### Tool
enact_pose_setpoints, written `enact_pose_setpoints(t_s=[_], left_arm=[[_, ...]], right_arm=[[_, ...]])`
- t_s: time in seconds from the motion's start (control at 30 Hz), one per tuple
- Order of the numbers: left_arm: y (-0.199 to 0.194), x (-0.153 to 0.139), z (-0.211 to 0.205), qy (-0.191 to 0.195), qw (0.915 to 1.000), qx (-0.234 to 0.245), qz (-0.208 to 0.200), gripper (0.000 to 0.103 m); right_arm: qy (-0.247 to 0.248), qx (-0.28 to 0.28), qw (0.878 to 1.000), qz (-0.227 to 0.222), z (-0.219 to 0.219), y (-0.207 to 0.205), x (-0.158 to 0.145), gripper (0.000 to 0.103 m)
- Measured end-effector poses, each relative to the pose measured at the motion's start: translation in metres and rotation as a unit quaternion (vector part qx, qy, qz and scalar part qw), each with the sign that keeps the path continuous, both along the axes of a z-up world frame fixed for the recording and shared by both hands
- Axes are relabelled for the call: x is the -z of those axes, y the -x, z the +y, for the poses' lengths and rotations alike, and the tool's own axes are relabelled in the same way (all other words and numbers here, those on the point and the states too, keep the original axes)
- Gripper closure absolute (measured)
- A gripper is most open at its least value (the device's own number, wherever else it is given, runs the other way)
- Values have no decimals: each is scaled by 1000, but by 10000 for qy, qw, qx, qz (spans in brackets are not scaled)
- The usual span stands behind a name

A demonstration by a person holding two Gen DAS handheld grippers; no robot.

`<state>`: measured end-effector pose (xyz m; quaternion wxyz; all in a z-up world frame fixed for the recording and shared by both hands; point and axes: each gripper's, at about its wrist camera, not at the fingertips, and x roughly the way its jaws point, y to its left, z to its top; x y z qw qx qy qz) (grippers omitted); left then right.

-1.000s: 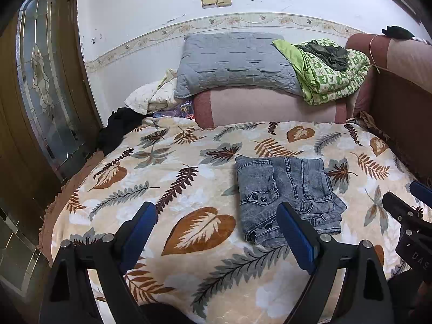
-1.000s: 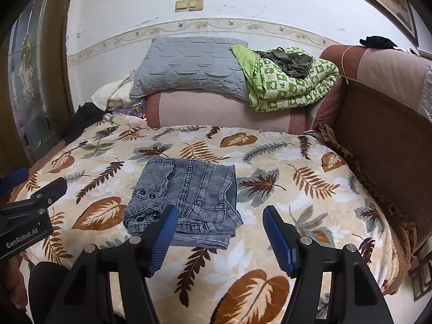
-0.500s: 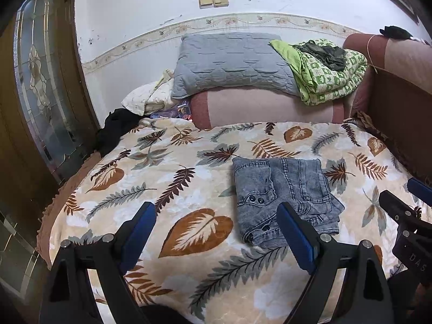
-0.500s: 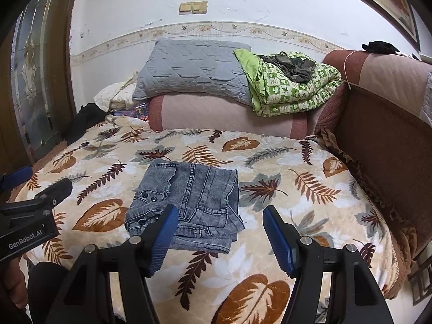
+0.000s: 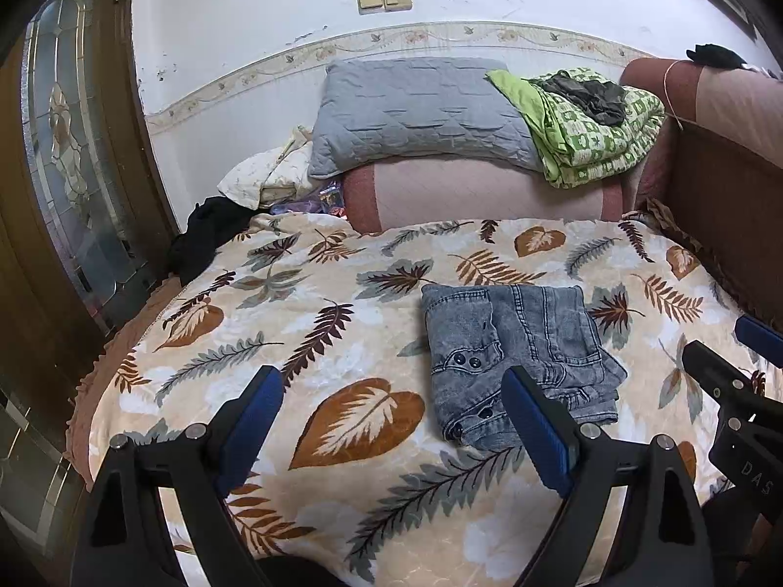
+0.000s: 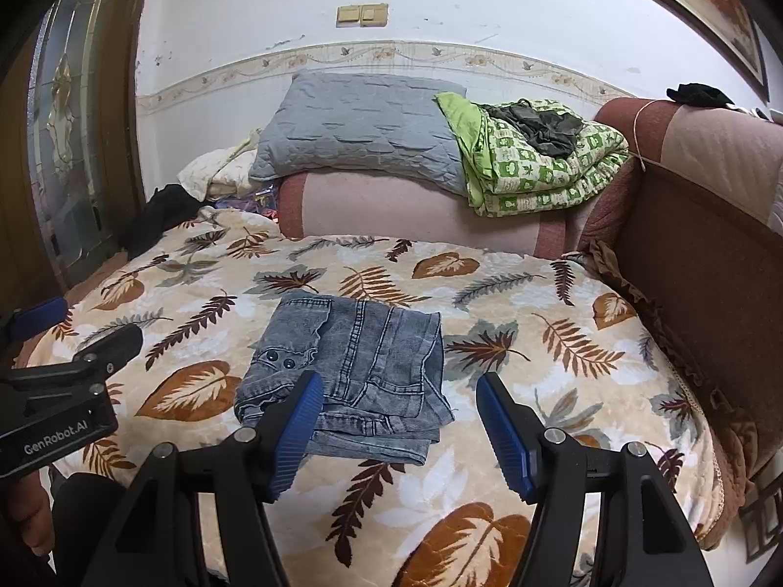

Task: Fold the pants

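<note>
On bed, mid-blanket: pants (image 5: pixel 518 367) lie as a compact folded stack, closer to the near edge than to the pillow end; nothing holds them.
pants state: grey denim, several layers; buttoned waistband faces the near-left, layered hems stick out slightly at the near-right corner. Fold looks finished, a bit uneven on that corner.
left claw (image 5: pixel 391 425): spread wide, empty, hovering above the blanket (image 5: pixel 313 332) left of the stack; its right finger overlaps the stack's near edge in view, contact not evident.
right claw (image 6: pixel 396 430): spread wide, empty, above the near edge of the stack, apart from it.
why: both claws open and off the cloth reads as release, so the stack rests under its own weight.
far end: grey pillow (image 6: pixel 362 122) and green quilt (image 6: pixel 533 156), well apart from pants.
risk: loose hems could splay if nudged.
</note>
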<state>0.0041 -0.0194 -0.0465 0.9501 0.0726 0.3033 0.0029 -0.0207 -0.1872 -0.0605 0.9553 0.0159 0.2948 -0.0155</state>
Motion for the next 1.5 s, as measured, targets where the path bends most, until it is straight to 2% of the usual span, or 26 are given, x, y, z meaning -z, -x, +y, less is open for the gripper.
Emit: enact_pose_setpoints(t_s=[0.57,1.5], left_arm=[[5,-5,5,38,9999,88,-116,12],[12,-7,3,73,9997,228,-89,12]], right_arm=[[110,-35,9999,-48,6,1,-4,34],[150,-62,9999,-51,9,5,-6,34]])
